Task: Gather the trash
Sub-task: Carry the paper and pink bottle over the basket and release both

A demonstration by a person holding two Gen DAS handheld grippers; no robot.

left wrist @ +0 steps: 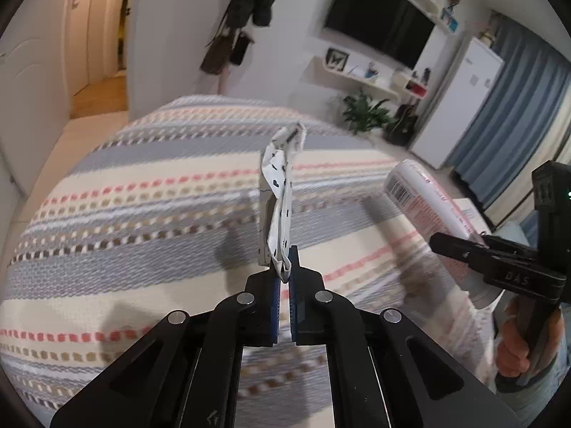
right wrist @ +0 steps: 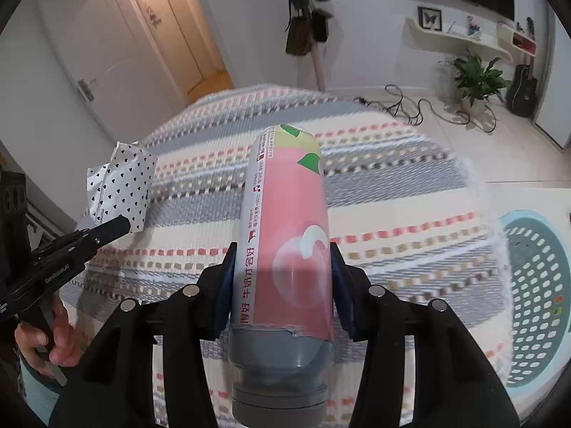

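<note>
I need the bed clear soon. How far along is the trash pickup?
Done: nothing binned that I can see in the basket. In hand: left tongs pinch the heart-print wrapper; right tongs clamp the pink bottle. Left: dropping both into the basket.

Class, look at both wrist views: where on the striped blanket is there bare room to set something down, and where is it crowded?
The striped woven blanket lies bare between the pink-labelled bottle and the pale blue perforated basket, and beyond it towards the door. It is tighter between the bottle and the heart-printed white paper.
</note>
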